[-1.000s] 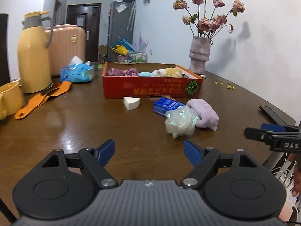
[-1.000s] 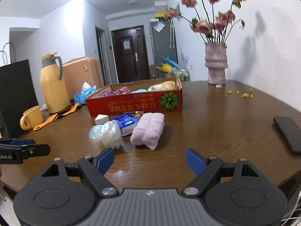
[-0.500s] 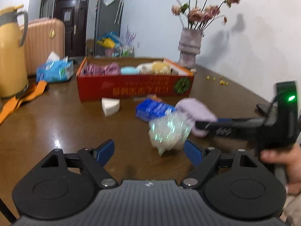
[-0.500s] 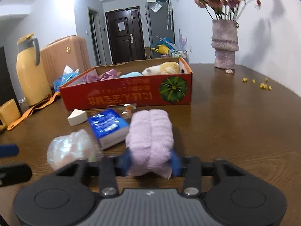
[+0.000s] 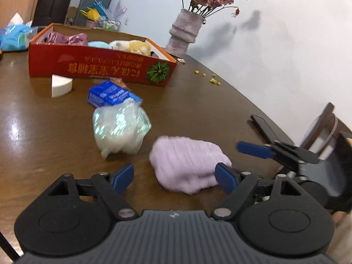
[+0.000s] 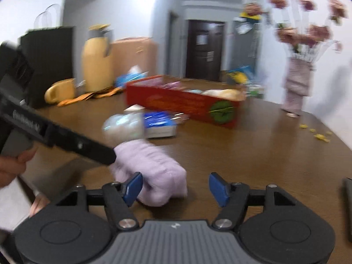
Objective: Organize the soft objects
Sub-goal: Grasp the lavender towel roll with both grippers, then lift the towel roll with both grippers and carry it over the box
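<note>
A rolled lilac towel (image 5: 189, 165) lies on the brown table close in front of both grippers; it also shows in the right wrist view (image 6: 151, 167). My left gripper (image 5: 175, 177) is open, with the towel's near end between its fingers. My right gripper (image 6: 176, 187) is open; the towel lies by its left finger. A crumpled clear plastic bag (image 5: 120, 129) and a blue packet (image 5: 112, 93) lie beyond. The red cardboard box (image 5: 99, 68) holds several soft items.
A white sponge wedge (image 5: 61, 85) lies by the box. A vase of dried roses (image 5: 184, 35) stands at the back right, a black phone (image 5: 264, 127) at the right edge. A yellow thermos (image 6: 96, 59), yellow mug (image 6: 59, 90) and tissue pack (image 5: 15, 37) stand at the left.
The right gripper, shut on the towel half a second ago, has let it go and opened. The towel now lies nearer the table's front. The left gripper has moved toward it.
</note>
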`<state>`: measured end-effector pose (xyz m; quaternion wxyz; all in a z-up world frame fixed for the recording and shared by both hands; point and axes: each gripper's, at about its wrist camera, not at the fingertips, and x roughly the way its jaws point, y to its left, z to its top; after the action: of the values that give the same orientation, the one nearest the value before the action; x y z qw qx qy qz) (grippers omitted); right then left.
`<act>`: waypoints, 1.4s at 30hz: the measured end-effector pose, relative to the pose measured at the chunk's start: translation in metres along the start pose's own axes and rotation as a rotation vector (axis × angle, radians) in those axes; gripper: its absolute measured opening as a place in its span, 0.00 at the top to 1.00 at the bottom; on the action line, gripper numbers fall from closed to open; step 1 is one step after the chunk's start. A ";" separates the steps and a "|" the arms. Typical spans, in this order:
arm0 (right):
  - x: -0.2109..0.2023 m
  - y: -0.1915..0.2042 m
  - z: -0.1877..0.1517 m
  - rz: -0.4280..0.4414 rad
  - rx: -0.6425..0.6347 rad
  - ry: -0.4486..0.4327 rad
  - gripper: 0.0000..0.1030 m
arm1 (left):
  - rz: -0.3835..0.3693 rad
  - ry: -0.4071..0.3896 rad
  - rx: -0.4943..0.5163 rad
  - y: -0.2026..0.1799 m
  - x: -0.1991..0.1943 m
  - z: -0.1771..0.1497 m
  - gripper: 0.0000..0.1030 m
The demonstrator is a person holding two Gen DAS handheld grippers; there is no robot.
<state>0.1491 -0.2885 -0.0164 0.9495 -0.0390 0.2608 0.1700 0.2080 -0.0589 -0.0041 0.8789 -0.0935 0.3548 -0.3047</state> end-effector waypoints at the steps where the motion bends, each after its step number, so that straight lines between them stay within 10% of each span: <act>1: -0.006 -0.008 0.000 -0.009 0.054 -0.012 0.36 | 0.001 -0.002 -0.002 -0.001 0.002 0.002 0.23; 6: -0.015 -0.040 -0.002 0.078 0.342 -0.083 0.38 | -0.018 0.031 -0.065 -0.002 0.018 0.012 0.40; 10: 0.014 -0.047 0.000 0.059 0.475 -0.034 0.59 | 0.013 0.039 -0.079 -0.001 0.022 0.007 0.50; 19: 0.039 -0.019 -0.008 0.027 0.427 0.034 0.82 | 0.024 0.032 -0.114 0.005 0.014 -0.003 0.59; 34: -0.023 0.010 -0.009 0.028 0.386 -0.063 0.86 | -0.034 -0.072 -0.009 -0.024 -0.037 -0.021 0.68; 42: -0.013 -0.020 0.082 0.057 0.335 -0.216 0.86 | -0.089 -0.214 0.066 -0.023 -0.050 0.081 0.68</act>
<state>0.1850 -0.2983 0.0608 0.9600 0.1456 0.1828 0.1540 0.2243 -0.0518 0.0919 0.9000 -0.1122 0.2440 -0.3434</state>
